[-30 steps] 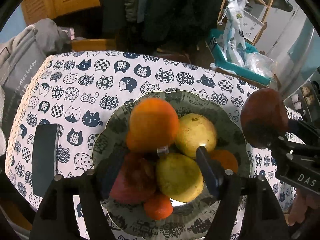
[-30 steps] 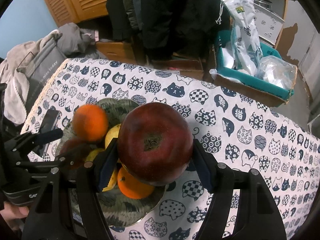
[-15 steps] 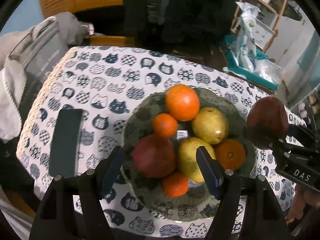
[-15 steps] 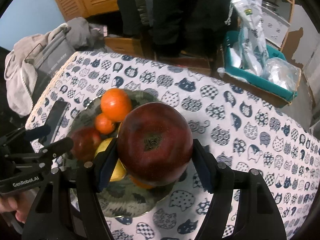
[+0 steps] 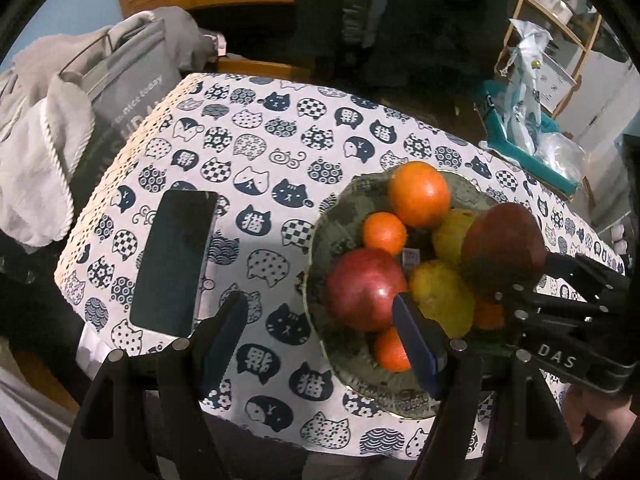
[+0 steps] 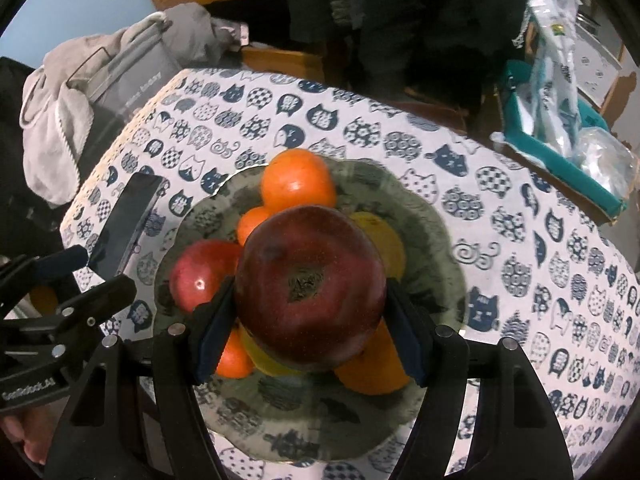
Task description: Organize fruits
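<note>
A green patterned plate (image 5: 326, 220) (image 6: 438, 236) on the cat-print tablecloth holds a big orange (image 5: 420, 194) (image 6: 298, 178), a red apple (image 5: 366, 290) (image 6: 200, 276), yellow pears (image 5: 440, 298) and small oranges (image 5: 384, 234). My right gripper (image 6: 308, 330) is shut on a large dark red apple (image 6: 312, 292) (image 5: 504, 252), which hangs just above the fruit pile and hides its middle. My left gripper (image 5: 320, 336) (image 6: 86, 276) is open and empty at the plate's left rim, over the cloth.
A dark phone (image 5: 176, 260) (image 6: 124, 224) lies flat left of the plate. Grey clothing and a grey bag (image 5: 120, 80) hang off the table's left edge. A teal box (image 6: 560, 156) with plastic bags stands beyond the far right edge.
My left gripper has drawn back leftward from the plate, empty, bringing the phone into fuller view. My right gripper carried the dark apple leftward, from the plate's right rim to above the pile.
</note>
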The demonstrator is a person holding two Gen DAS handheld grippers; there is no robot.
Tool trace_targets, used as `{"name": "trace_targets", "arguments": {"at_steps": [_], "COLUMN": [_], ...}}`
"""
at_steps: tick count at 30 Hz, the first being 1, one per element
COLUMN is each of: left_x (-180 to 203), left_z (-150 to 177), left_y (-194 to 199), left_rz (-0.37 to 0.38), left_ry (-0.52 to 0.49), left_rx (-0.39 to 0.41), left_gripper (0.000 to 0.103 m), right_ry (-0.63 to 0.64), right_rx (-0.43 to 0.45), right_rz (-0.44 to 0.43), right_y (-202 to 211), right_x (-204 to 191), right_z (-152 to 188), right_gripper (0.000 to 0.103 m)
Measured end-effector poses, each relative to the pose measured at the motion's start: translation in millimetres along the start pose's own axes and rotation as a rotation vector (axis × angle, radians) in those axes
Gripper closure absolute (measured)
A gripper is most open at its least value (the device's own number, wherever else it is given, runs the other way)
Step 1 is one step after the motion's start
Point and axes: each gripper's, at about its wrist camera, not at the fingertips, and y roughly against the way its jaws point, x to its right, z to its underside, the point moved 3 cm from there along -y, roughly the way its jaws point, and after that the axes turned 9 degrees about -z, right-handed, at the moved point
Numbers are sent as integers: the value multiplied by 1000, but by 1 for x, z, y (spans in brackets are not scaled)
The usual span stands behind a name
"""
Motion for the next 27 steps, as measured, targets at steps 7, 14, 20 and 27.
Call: {"name": "trace_targets", "arguments": {"at_steps": [7, 14, 20, 27], "left_x": [-11, -11, -6, -2], "left_z": [0, -3, -7, -14], "left_y": [0, 13, 31, 60], "left_rz": [1, 25, 56, 91], "left_ry": [29, 36, 34, 32], "left_rx": [-10, 16, 52, 112], "left_gripper": [27, 27, 26, 25], "right_ry": [15, 10, -8, 31], "right_rx": [3, 52, 96, 162], "right_rz": [-14, -14, 26, 112], "right_y": [-5, 16, 43, 84], "right_x": [-8, -8, -2, -5], "right_z": [-3, -11, -13, -15], "right_gripper": [27, 24, 24, 24]}}
